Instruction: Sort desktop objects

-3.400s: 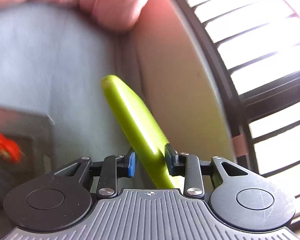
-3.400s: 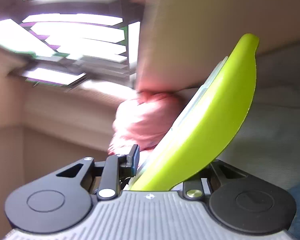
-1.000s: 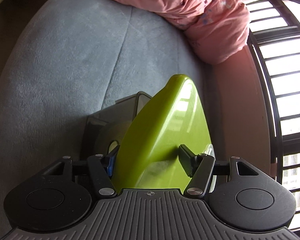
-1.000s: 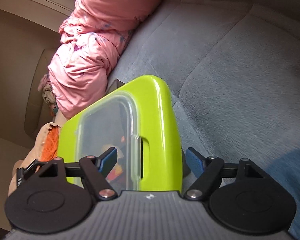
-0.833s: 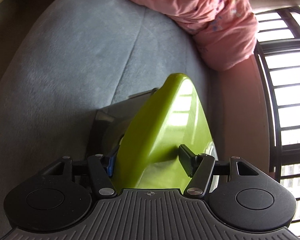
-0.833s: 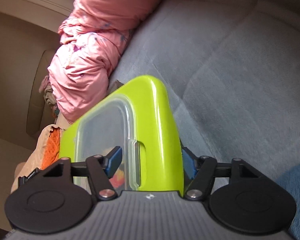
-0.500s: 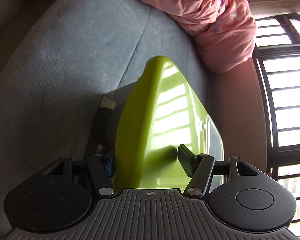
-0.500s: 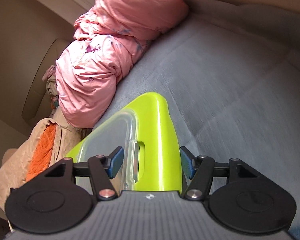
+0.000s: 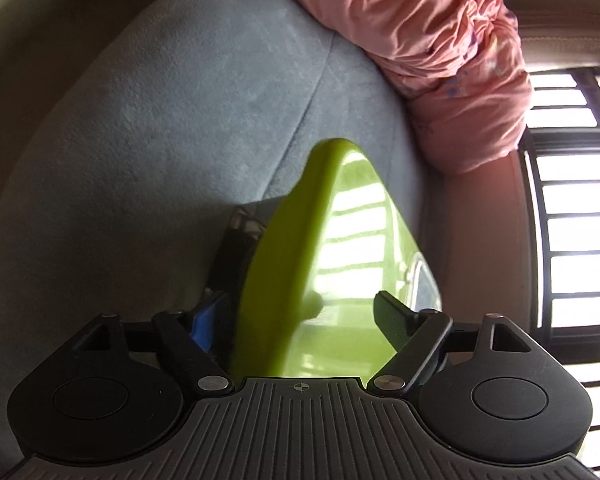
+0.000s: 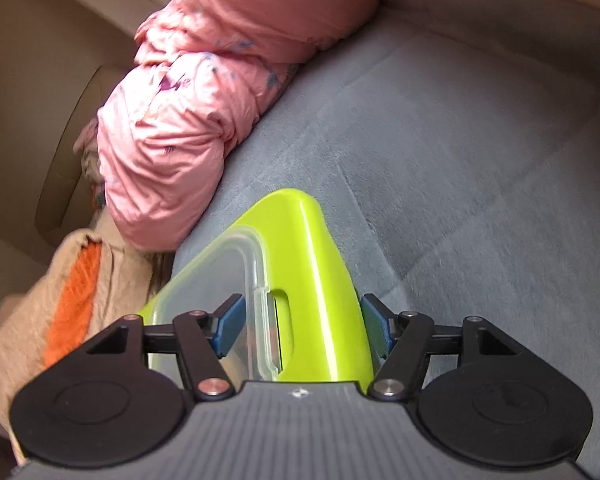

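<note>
Left wrist view first: the left gripper (image 9: pixel 304 312) straddles the long edge of a lime-green lid (image 9: pixel 300 272), and its jaws are opening. The right-hand pad stands clear above the glossy top face at about 4 o'clock of the picture's middle, while the blue pad at 8 o'clock sits low beside the lid's rim; I cannot tell whether that one touches. Under the lid, at 9 o'clock of it, a dark translucent box (image 9: pixel 236 240) peeks out, so the lid seems to be seated on, or nearly on, its container. Beyond lies the grey sofa cushion (image 9: pixel 160 120), and at 1 o'clock a pink bundled quilt (image 9: pixel 420 40) against the barred window (image 9: pixel 572 240).

From the right wrist, the right gripper (image 10: pixel 300 324) has the same lid (image 10: pixel 312 264) between its pads, its clear window panel (image 10: pixel 212 280) toward 9 o'clock. These jaws are opening a little too; the right pad looks close against the green rim, the left pad hangs over the clear panel, and contact is not plain. Farther off, the tan and orange cloth (image 10: pixel 72 280) lies at 8 o'clock and the quilt at 11 o'clock.

My reading: this is the closing of the storage box, with release under way. Next, both grippers would need to back straight off without dragging the lid askew, perhaps after a press to check that it sits flat
</note>
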`<action>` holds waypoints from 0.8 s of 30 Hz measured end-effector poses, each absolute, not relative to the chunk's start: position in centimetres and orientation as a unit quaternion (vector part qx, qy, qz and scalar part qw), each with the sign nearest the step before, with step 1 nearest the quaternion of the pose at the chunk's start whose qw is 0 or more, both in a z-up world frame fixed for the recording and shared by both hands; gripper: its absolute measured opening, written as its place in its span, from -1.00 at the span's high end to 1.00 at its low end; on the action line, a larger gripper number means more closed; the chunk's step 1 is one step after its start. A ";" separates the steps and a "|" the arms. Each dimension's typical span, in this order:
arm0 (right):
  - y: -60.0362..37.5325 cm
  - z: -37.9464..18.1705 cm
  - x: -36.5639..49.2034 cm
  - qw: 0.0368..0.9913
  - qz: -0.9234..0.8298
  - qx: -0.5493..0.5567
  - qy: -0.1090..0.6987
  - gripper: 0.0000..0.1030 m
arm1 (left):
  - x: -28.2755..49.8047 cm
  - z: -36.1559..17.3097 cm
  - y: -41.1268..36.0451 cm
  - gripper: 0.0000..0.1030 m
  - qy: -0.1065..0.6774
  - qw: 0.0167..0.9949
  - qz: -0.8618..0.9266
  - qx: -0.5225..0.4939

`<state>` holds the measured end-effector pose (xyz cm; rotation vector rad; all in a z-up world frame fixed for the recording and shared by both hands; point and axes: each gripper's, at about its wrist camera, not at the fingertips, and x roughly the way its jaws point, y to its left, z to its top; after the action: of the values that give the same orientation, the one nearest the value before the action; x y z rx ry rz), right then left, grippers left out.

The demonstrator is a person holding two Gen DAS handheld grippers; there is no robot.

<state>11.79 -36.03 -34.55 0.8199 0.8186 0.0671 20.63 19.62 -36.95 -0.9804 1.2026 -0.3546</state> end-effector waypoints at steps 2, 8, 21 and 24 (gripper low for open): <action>-36.3 -34.3 11.2 0.838 0.031 0.388 0.382 -0.34 | 20.7 -36.9 19.7 -0.82 0.546 0.698 -0.160 -0.434; -35.6 -34.8 11.1 0.844 0.047 0.363 0.393 -0.31 | 21.9 -35.8 17.6 -0.78 0.558 0.704 -0.165 -0.407; -35.3 -34.7 12.1 0.870 0.043 0.348 0.346 -0.24 | 23.4 -33.6 14.9 -0.75 0.557 0.755 -0.140 -0.317; -34.8 -34.4 11.5 0.878 0.040 0.340 0.334 -0.24 | 23.5 -32.4 15.0 -0.74 0.549 0.759 -0.150 -0.316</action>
<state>11.51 -34.82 -34.41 0.7081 0.6957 0.0834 23.49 15.00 -32.39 -0.6885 1.1962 -0.3260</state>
